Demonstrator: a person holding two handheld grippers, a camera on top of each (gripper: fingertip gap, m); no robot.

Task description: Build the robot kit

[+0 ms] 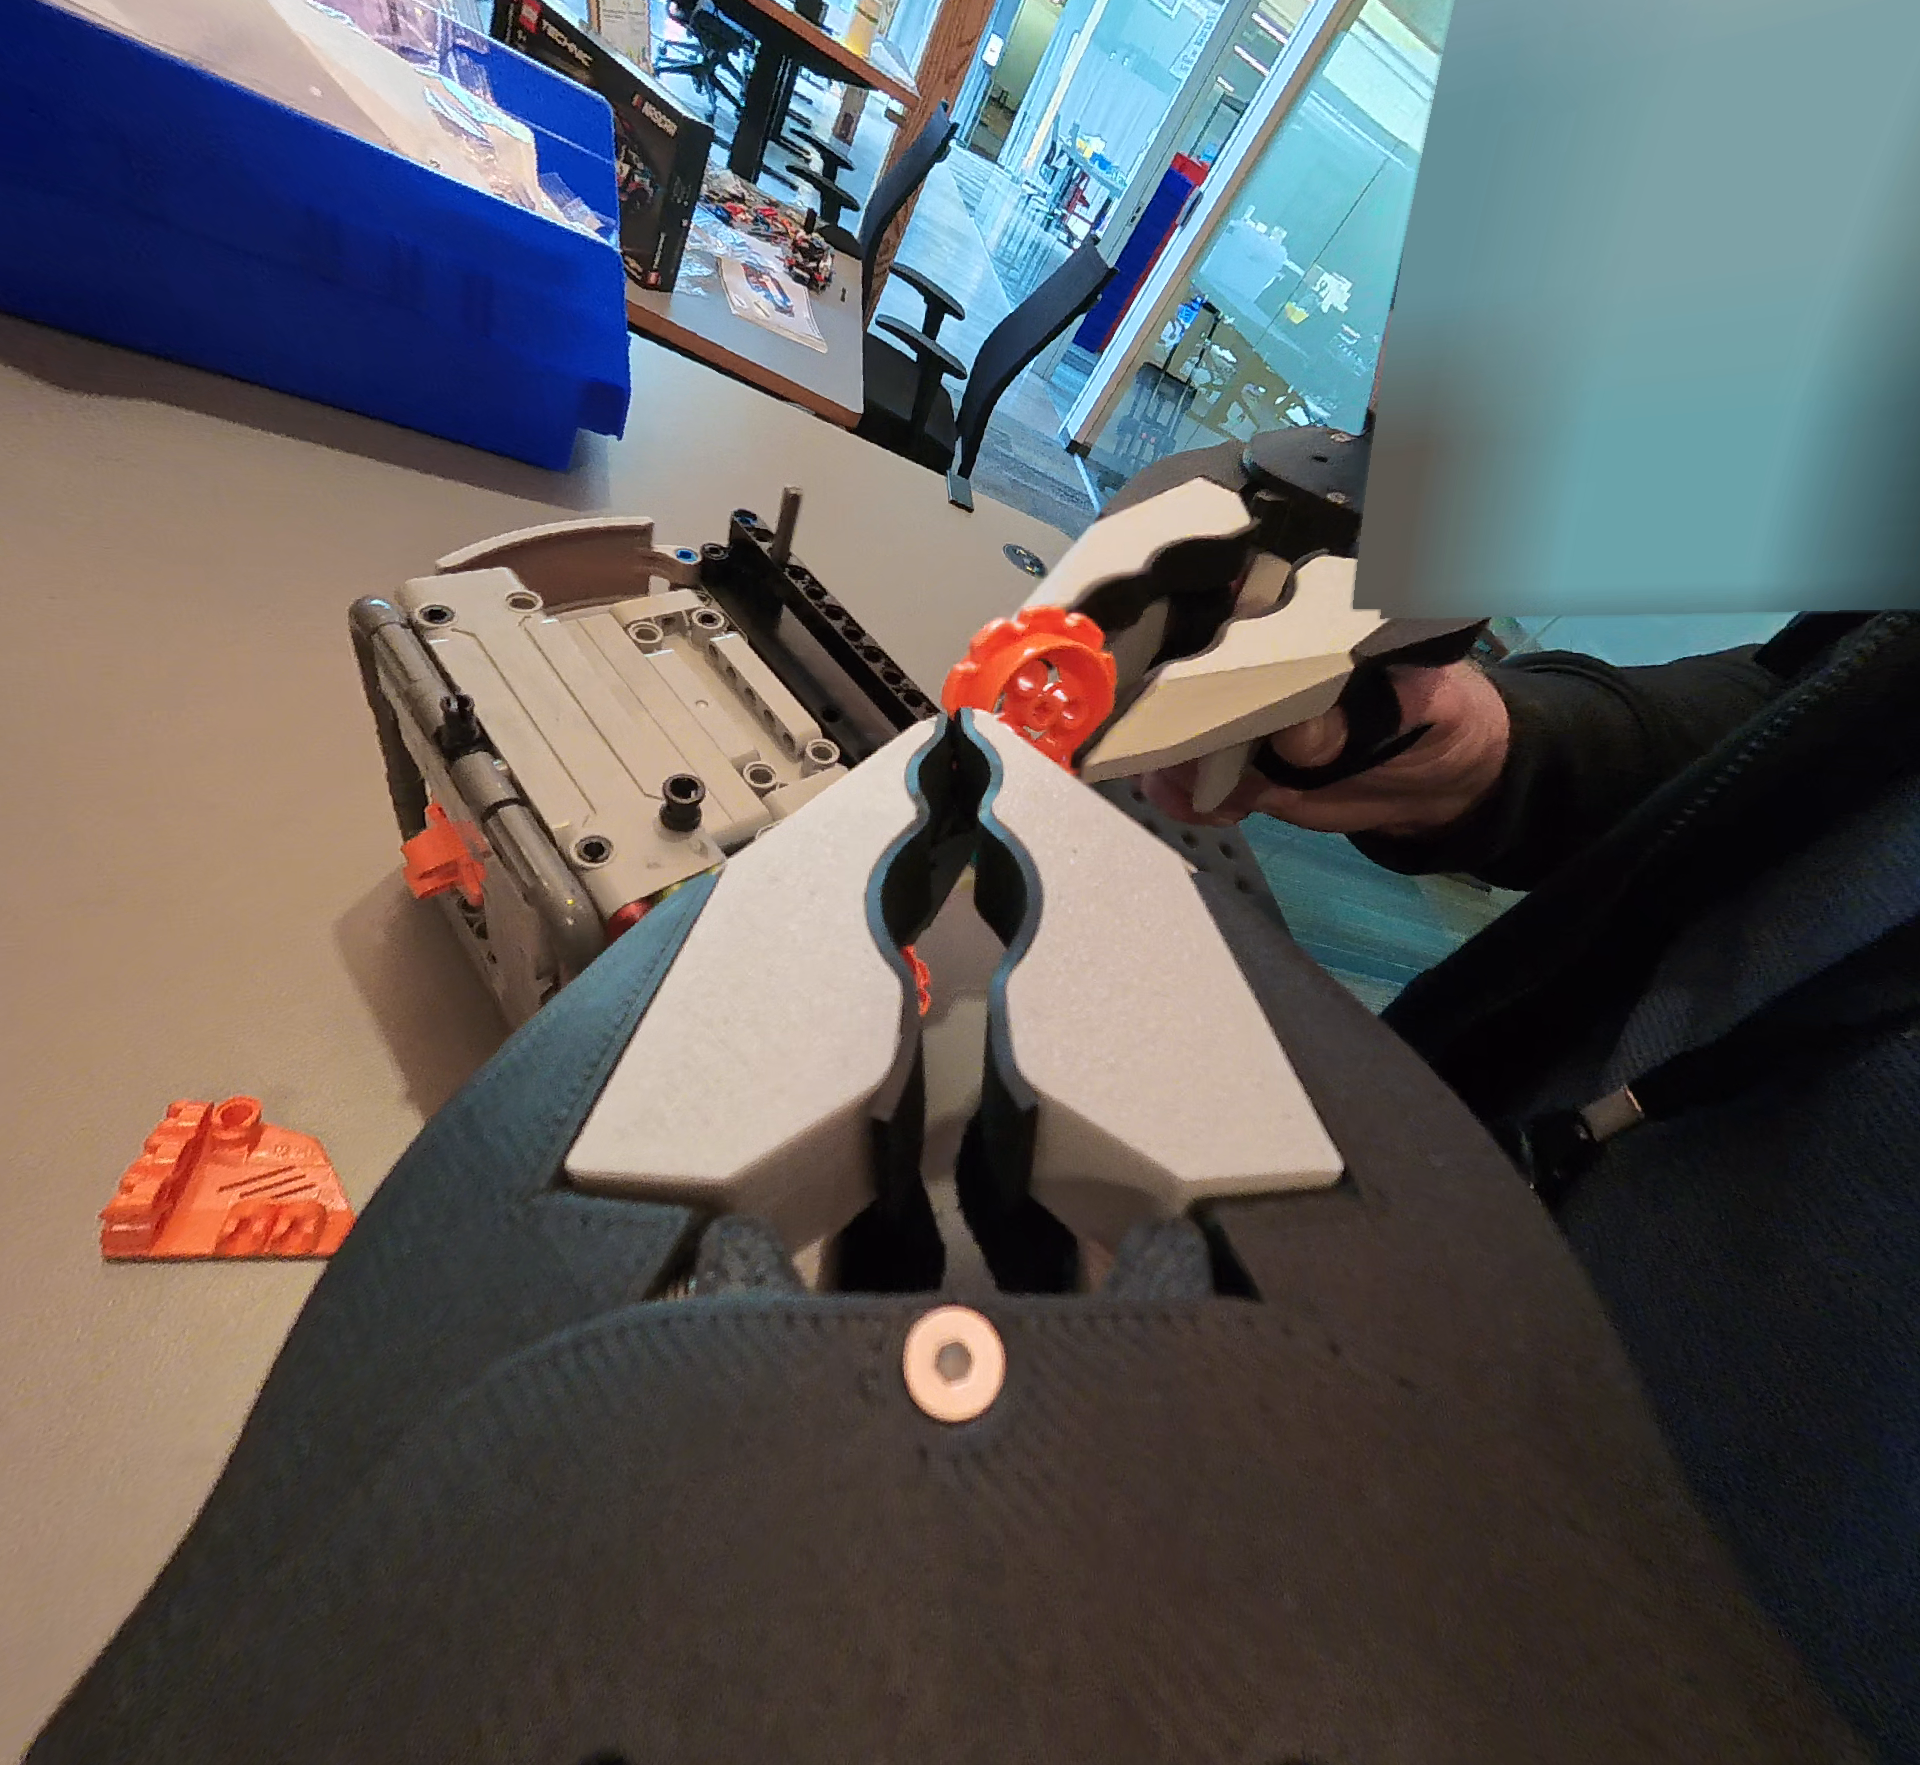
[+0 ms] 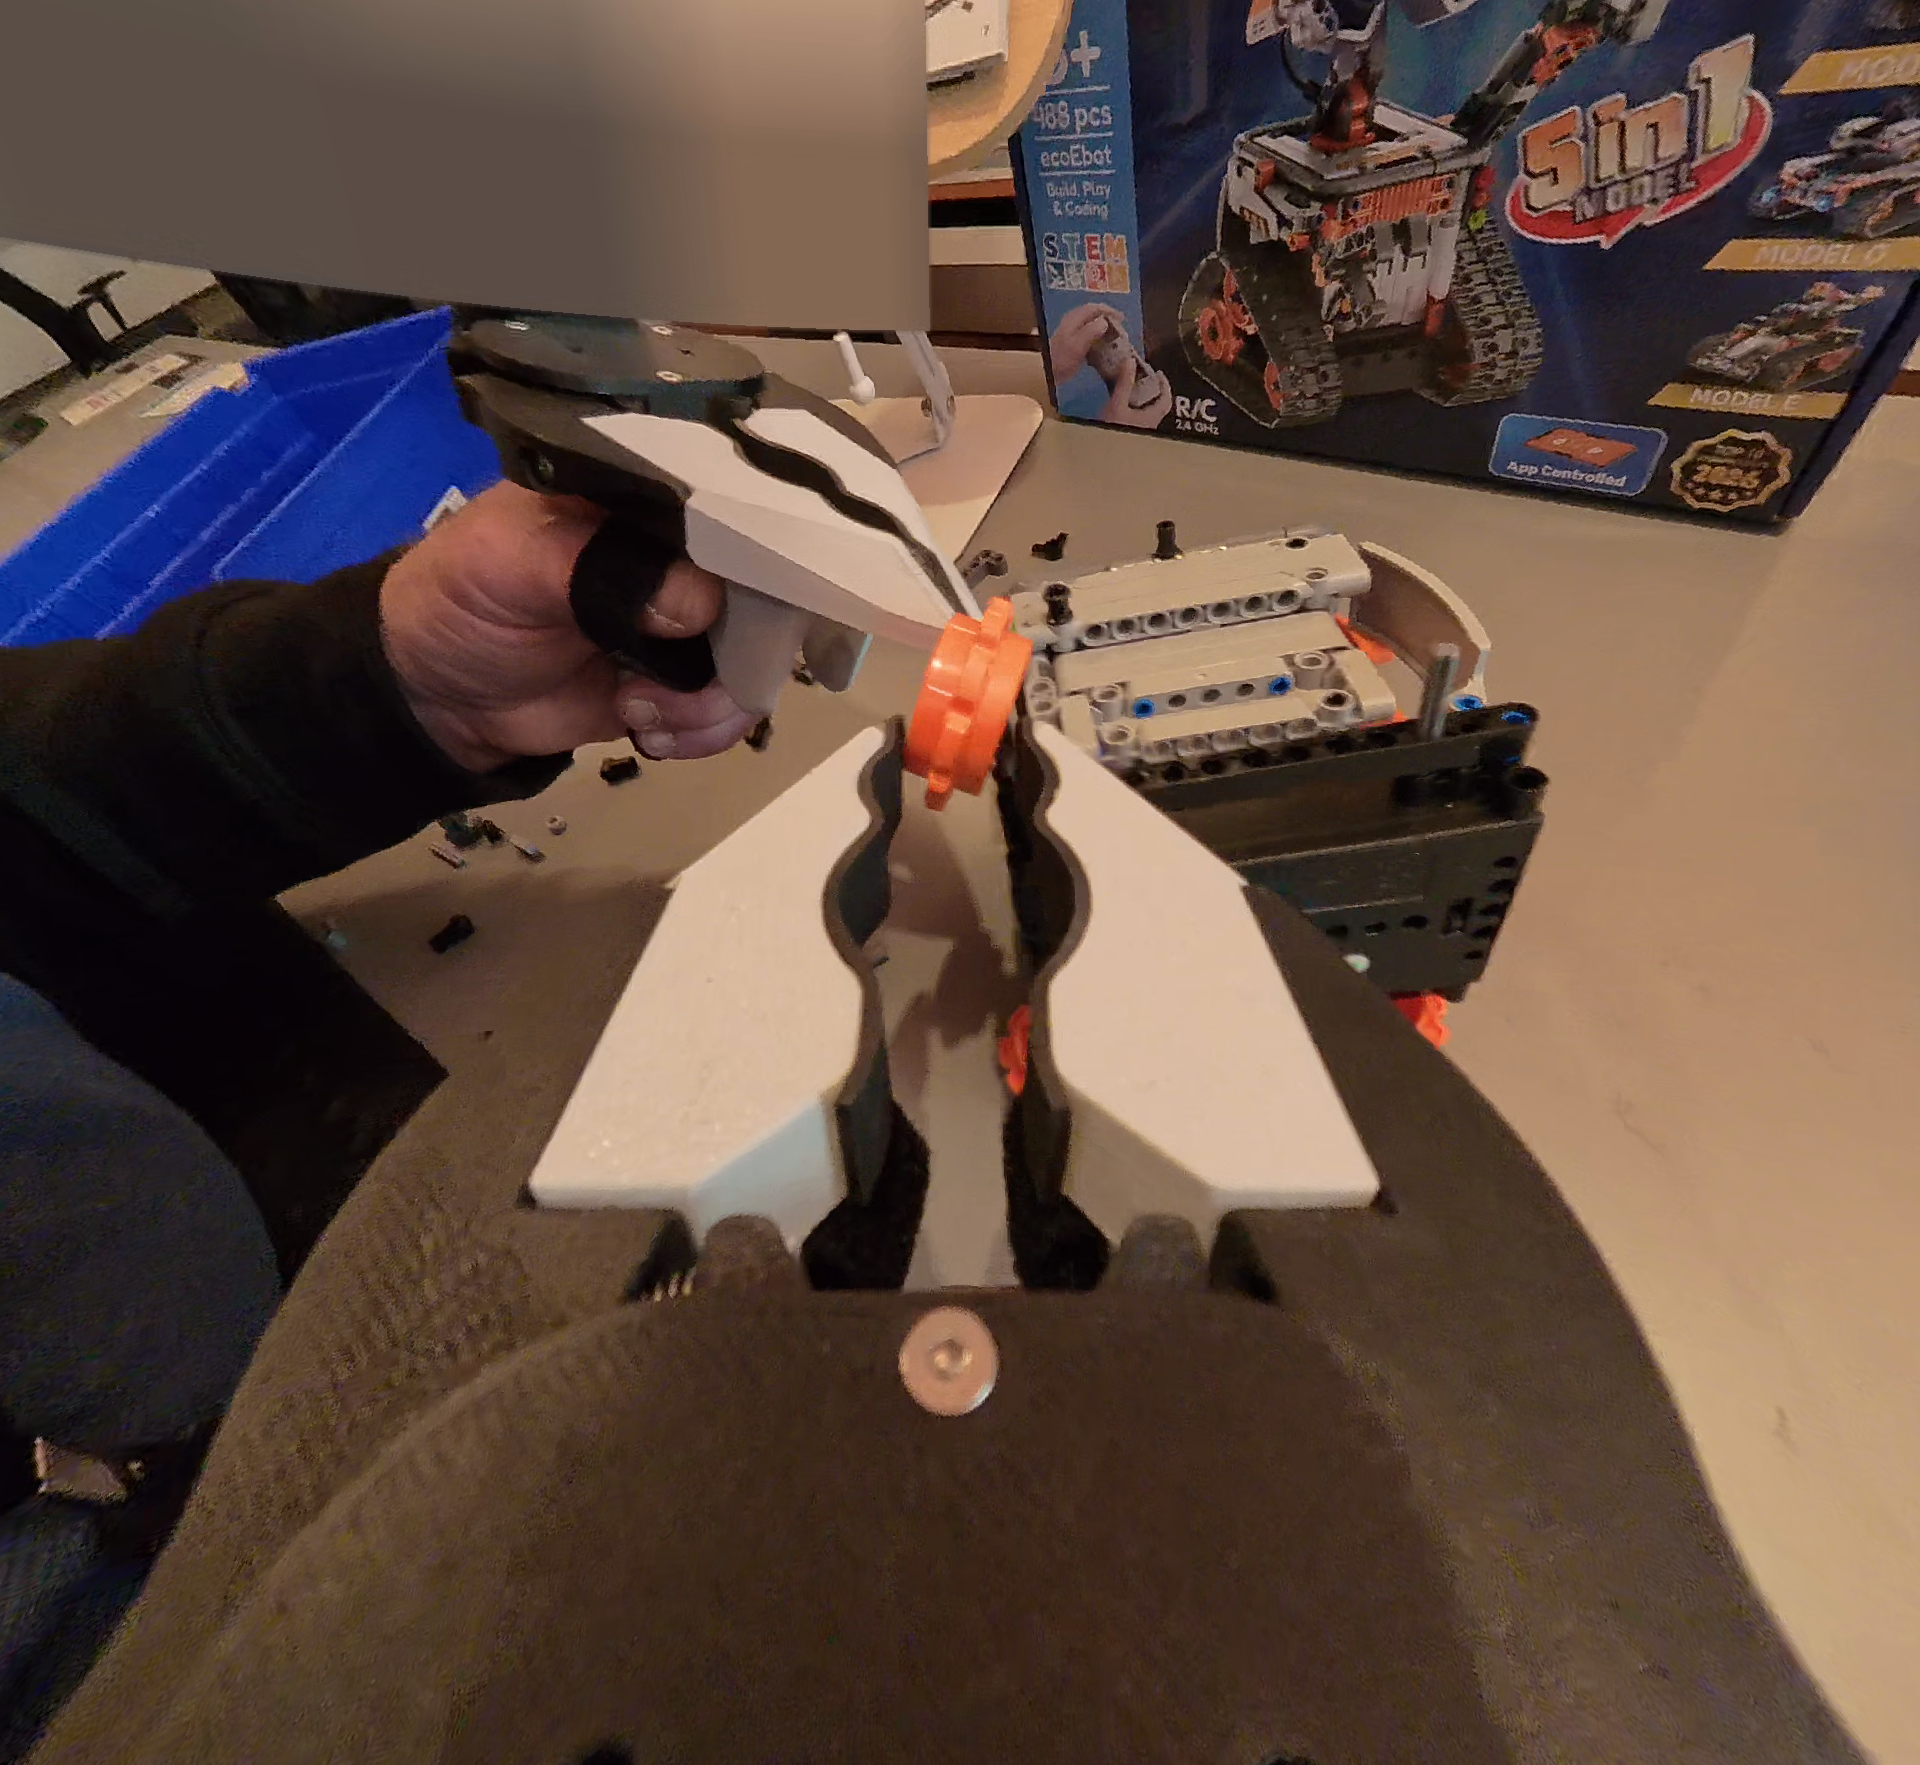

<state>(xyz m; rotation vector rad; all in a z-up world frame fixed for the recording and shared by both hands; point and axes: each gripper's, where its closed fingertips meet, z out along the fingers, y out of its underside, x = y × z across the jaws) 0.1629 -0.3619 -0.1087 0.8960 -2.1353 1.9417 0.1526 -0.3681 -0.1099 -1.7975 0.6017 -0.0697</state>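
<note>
An orange toothed wheel [image 2: 966, 697] sits between the fingertips of my right gripper [image 2: 956, 744], and both pads press on its faces. The left wrist view shows the same grasp, with the right gripper [image 1: 1081, 676] clamped on the wheel [image 1: 1039, 687] above the table. My left gripper [image 1: 961, 728] is shut, its tips against the wheel's rim. In the right wrist view the left gripper [image 2: 961, 614] meets the wheel from above. A grey and black brick model [image 1: 603, 707] lies on the table just beyond the wheel. It also shows in the right wrist view [image 2: 1247, 676].
An orange panel piece [image 1: 223, 1185] lies on the grey table [image 1: 156, 676] at left. A blue bin [image 1: 291, 240] stands behind it. A large toy box [image 2: 1455, 157] stands at the back right. Small loose parts [image 2: 488, 832] lie near the person's sleeve. A grey axle [image 2: 1442, 692] stands up from the model. Left and right tips are no more than a few centimetres apart. The orange panel piece [image 1: 223, 1185] is about equally far from each gripper, around 15 cm.
</note>
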